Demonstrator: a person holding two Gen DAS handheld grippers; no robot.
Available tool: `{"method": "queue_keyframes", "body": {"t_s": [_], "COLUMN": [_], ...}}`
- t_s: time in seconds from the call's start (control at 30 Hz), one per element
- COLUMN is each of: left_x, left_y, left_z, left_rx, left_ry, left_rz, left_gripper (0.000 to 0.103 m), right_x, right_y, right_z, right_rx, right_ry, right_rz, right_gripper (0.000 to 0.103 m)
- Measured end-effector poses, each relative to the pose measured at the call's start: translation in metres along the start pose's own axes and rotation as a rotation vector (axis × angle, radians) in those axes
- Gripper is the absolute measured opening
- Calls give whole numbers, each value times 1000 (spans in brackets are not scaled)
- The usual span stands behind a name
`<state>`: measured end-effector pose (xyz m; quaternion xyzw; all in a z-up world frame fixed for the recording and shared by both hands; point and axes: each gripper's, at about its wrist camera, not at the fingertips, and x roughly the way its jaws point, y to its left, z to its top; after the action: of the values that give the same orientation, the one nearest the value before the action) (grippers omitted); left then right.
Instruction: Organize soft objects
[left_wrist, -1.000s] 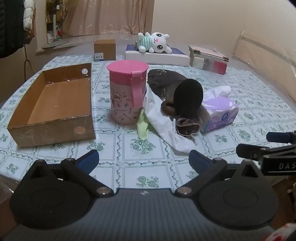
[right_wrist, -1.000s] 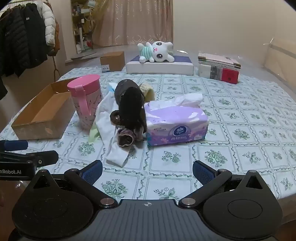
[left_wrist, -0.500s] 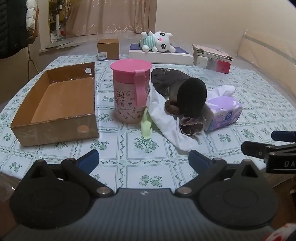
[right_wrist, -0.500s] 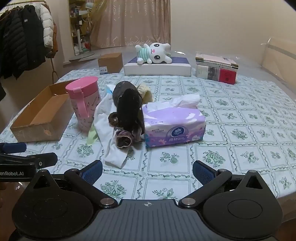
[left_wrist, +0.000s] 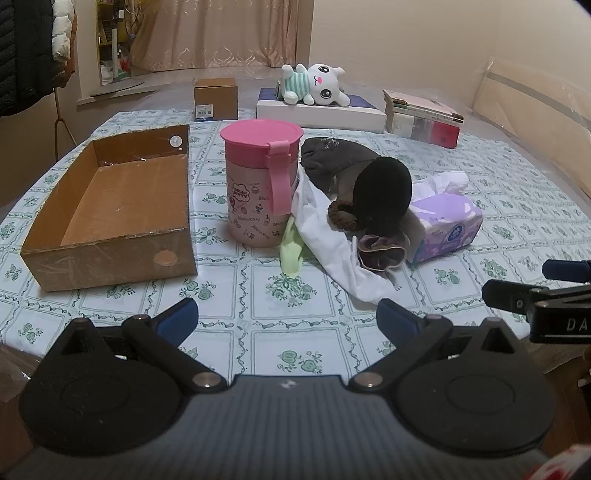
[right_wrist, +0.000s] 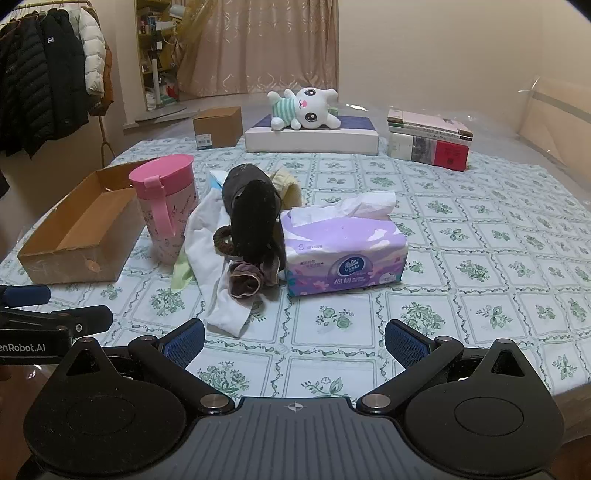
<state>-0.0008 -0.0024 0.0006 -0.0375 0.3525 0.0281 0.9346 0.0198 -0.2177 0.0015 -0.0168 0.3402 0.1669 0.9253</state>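
A heap of soft things lies mid-table: a dark knit hat (left_wrist: 382, 192) (right_wrist: 255, 214), a white cloth (left_wrist: 325, 240) (right_wrist: 218, 280), a brown scrunchie (left_wrist: 340, 216) (right_wrist: 221, 240), a purple scrunchie (left_wrist: 378, 254) (right_wrist: 243, 282) and a pale green cloth (left_wrist: 291, 251) (right_wrist: 183, 271). An open cardboard box (left_wrist: 110, 206) (right_wrist: 74, 232) sits to the left. My left gripper (left_wrist: 286, 319) hangs open over the near table edge, short of the heap, holding nothing. My right gripper (right_wrist: 293, 343) is open too, in front of the tissue pack (right_wrist: 343, 254) (left_wrist: 447, 229).
A pink lidded cup (left_wrist: 260, 184) (right_wrist: 166, 206) stands between box and heap. At the far side are a plush cat (left_wrist: 317, 85) (right_wrist: 303, 107) on a flat white box (right_wrist: 312, 136), stacked books (left_wrist: 423, 118) (right_wrist: 428, 142) and a small carton (left_wrist: 215, 98) (right_wrist: 218, 127). Coats (right_wrist: 48, 74) hang at left.
Both grippers have drawn back and tilted slightly, so the table scene sits a little farther off. Nothing on the table moved, and both stay open.
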Motion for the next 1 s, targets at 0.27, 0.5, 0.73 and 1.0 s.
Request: {"method": "queue_keyframes", "body": {"t_s": [0.27, 0.5, 0.73, 1.0], "left_x": [-1, -1, -3, -4], "left_y": [1, 1, 0, 1], "left_z": [1, 2, 5, 5], "left_rx": [-2, -2, -4, -7], "left_ry": [-2, -2, -7, -9], "left_rz": [0, -1, -4, -7], "left_gripper": [102, 102, 102, 102], "right_x": [-1, -2, -2, -2], "right_y": [0, 2, 2, 2], "right_z": [2, 3, 3, 4], "right_rx": [-3, -12, -16, -16], "right_ry": [-3, -10, -11, -14], "right_rz": [-3, -8, -9, -13], "right_gripper": [103, 103, 103, 103]}}
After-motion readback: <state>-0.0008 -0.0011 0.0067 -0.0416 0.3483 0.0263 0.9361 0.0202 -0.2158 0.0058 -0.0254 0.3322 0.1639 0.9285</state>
